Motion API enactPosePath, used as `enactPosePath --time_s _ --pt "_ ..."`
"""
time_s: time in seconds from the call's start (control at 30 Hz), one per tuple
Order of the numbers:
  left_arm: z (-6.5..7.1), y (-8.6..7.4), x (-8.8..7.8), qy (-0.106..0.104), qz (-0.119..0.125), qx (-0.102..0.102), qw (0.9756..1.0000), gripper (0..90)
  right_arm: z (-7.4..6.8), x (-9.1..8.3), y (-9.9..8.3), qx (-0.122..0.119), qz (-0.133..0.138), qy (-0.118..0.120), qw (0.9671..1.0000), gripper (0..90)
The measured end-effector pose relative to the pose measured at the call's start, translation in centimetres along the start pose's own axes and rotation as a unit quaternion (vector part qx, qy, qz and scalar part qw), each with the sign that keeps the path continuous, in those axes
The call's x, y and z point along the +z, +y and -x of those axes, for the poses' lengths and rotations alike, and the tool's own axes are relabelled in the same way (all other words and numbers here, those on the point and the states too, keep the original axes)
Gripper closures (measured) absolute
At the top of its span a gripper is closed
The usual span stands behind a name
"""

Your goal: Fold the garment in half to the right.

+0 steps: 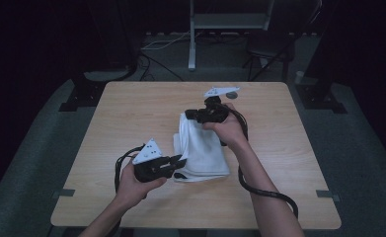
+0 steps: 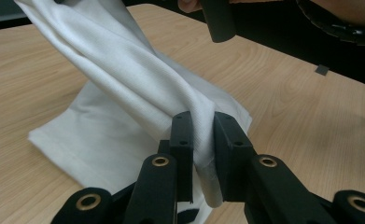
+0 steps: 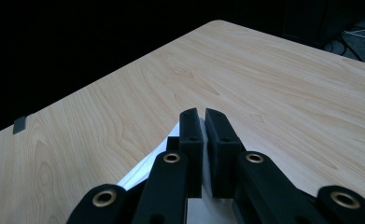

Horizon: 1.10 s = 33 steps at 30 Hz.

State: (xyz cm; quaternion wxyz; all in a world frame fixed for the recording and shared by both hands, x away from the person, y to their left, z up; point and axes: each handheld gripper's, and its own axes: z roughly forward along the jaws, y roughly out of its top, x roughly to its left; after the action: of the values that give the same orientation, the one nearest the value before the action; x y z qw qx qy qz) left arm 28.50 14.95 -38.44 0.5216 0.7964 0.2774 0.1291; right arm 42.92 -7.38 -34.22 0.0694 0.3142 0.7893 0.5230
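Wooden counter (image 1: 131, 113): both claws – left (image 2: 202, 135), right (image 3: 203, 126) – pinch white towel (image 1: 200, 145) edges; gripped and raised, fold not yet made

The left hand-held gripper (image 2: 202, 140) pinches a bunched fold of the white cloth (image 2: 124, 79), lifted off the wooden bench (image 2: 287, 88).

Black left gripper (image 1: 179, 161), brass-ringed screws, grey triangular plates, ribbed black cables, bare forearms
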Motion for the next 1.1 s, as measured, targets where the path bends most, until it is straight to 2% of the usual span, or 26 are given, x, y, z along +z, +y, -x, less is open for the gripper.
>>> enactPosePath --time_s 0.1,0.23,0.37,0.5,0.57,0.7,0.8,0.93,1.03,1.1 --pt "0.1 -0.4 -0.2 0.006 -0.004 -0.003 1.0000 78.1 -0.4 0.8 -0.2 -0.010 -0.010 0.001 0.9999 86.2" --pt "-0.2 -1.5 -0.1 0.023 -0.028 -0.009 0.9993 77.6 -0.6 2.2 -0.9 -0.016 -0.027 -0.009 0.9995 86.1" --pt "-0.8 -2.7 0.7 0.031 -0.059 -0.024 0.9975 76.7 -0.2 3.6 -1.9 -0.016 -0.051 -0.027 0.9982 85.7" --pt "-0.9 -3.2 1.3 0.034 -0.072 -0.035 0.9962 75.7 0.2 4.9 -3.0 -0.016 -0.072 -0.040 0.9965 84.9" --pt "-1.1 -3.4 1.5 0.041 -0.077 -0.043 0.9953 74.2 0.3 5.5 -3.5 -0.018 -0.085 -0.048 0.9951 82.7" --pt "-1.4 -3.9 2.0 0.040 -0.099 -0.058 0.9926 68.7 0.0 5.9 -3.8 -0.033 -0.102 -0.055 0.9927 69.5" --pt "-1.7 -4.1 2.2 0.037 -0.104 -0.062 0.9919 63.6 -0.2 4.3 -3.1 -0.035 -0.086 -0.056 0.9941 62.4" --pt "-1.6 -3.9 2.0 0.033 -0.098 -0.066 0.9924 56.2 -0.1 0.0 -2.3 -0.042 -0.067 -0.080 0.9937 55.7" --pt "-1.5 -3.6 1.8 0.033 -0.093 -0.068 0.9928 51.6 0.4 -2.7 -3.2 -0.035 -0.077 -0.094 0.9920 52.0" --pt "-1.3 -3.4 1.5 0.035 -0.086 -0.063 0.9937 51.2 0.9 -3.6 -4.2 -0.032 -0.094 -0.098 0.9903 49.7"
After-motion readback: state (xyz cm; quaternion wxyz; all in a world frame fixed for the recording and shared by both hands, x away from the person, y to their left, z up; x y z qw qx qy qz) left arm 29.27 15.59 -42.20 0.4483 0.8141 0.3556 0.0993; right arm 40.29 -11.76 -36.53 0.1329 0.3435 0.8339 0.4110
